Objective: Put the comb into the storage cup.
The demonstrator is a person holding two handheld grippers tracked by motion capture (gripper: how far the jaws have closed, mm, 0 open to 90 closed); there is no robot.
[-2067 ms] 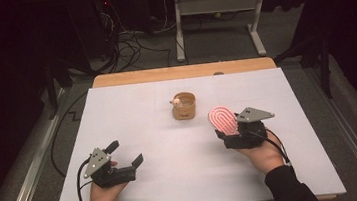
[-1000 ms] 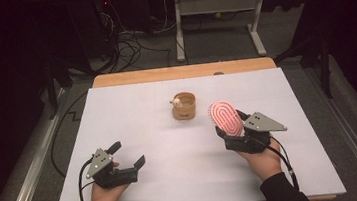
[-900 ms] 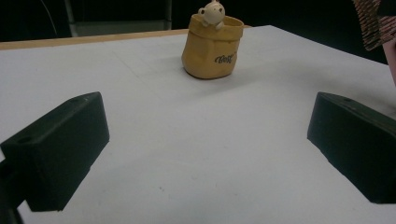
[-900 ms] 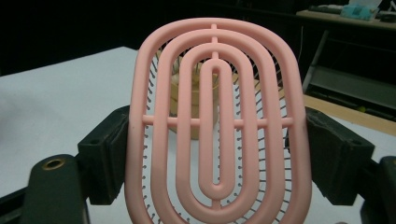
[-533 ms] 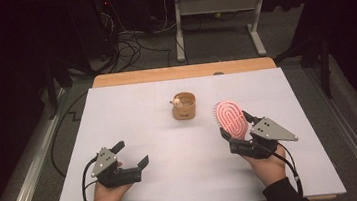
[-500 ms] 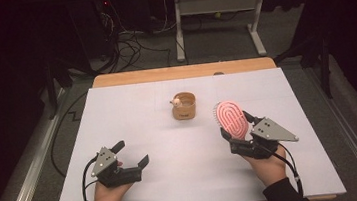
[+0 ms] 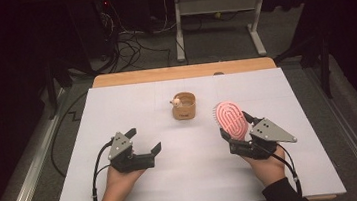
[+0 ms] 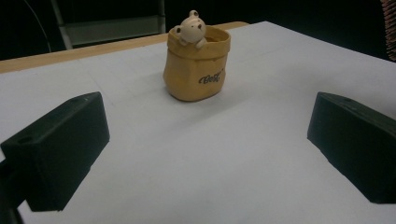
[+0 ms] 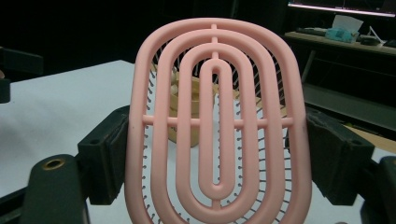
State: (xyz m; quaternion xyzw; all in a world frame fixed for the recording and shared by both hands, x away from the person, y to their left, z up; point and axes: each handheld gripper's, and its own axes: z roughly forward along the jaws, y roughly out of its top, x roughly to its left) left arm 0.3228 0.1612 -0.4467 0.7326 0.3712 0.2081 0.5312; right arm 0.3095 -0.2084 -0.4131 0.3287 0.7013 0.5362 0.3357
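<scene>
Tan pouch (image 7: 184, 107) — bear figurine (image 8: 191, 31) inside.

High view looks down the table (image 7: 194, 174); both tongs views, low, share the pot (image 8: 196, 65).

A white sheet (image 7: 194, 174) covers the table (image 7: 183, 72), whose wooden edge shows beyond the tongs. Farther off, past the table, cables (image 7: 132, 40) lie tangled on grey floor (image 7: 221, 43) beside a white metal frame (image 7: 217, 11).
</scene>
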